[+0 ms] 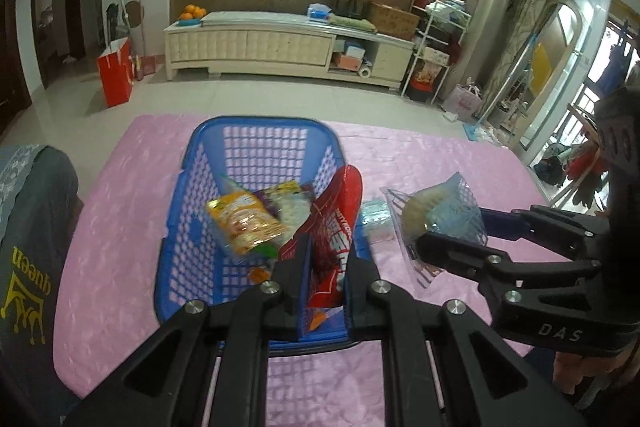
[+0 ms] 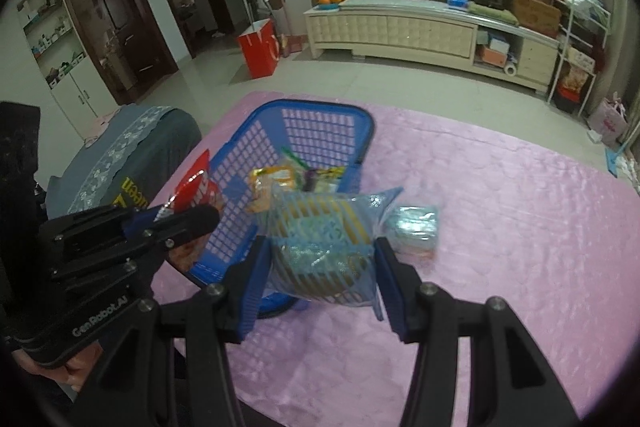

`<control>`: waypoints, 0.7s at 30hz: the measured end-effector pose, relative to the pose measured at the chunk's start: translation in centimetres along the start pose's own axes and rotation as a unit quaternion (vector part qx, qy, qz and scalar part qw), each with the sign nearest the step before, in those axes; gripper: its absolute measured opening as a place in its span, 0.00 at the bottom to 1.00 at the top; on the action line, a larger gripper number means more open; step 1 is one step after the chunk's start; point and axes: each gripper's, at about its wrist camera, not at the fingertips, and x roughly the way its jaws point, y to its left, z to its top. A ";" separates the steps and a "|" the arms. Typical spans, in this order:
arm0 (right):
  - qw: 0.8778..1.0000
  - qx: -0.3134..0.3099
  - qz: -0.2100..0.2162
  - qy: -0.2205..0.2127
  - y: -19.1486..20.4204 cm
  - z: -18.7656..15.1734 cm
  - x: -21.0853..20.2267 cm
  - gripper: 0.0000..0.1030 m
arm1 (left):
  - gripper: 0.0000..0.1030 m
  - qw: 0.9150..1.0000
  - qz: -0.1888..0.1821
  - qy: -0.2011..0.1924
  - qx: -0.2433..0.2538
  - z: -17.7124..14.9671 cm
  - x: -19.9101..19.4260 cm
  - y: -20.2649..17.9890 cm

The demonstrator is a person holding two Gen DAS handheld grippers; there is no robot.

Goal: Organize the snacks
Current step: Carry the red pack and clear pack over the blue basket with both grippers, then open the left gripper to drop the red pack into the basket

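Both tools are angled steeply downward over a surface covered in pink cloth, side by side and near each other, each carrying a snack. The left tool has its jaws nearly together, pinching the lower end of a red snack packet that stands up between the pads; the packet hangs above the near right part of a blue basket, its top leaning over the basket's right wall. In the right wrist view the same tool comes in from the left edge, with part of a hand showing beneath its body. The right tool is partly open, its blue-padded fingers pressed against either side of a clear bag printed with blue stripes (something round and yellowish inside, its exact contents hard to read). That bag is held just to the right of the basket, over the pink cloth and close to the basket's near right corner. Inside the basket lie an orange-yellow snack pouch and another small colourful packet behind it. A pale blue-green wrapped pack rests on the cloth just right of the basket, beyond the held bag. A grey cushion with yellow lettering sits at the surface's left edge.
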 end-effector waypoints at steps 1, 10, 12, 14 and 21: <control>1.000 -0.002 0.000 0.002 0.3 0.0 0.1 0.55 | 0.11 1.000 0.000 0.002 -0.002 -0.1 0.1 0.5; 1.000 -0.015 0.000 0.022 1.5 -0.5 1.8 0.55 | 0.12 0.999 0.001 0.022 -0.046 -1.4 2.3 3.2; 1.000 -0.016 -0.002 0.023 1.6 -0.6 1.8 0.55 | 0.12 0.999 0.006 0.021 -0.044 -1.2 2.5 3.4; 1.000 -0.015 -0.003 0.023 1.5 -0.6 1.8 0.55 | 0.12 0.999 0.010 0.021 -0.040 -1.1 2.7 3.4; 1.000 -0.015 -0.007 0.026 1.2 -0.7 1.8 0.55 | 0.16 0.999 0.019 0.027 -0.040 -1.3 3.0 3.6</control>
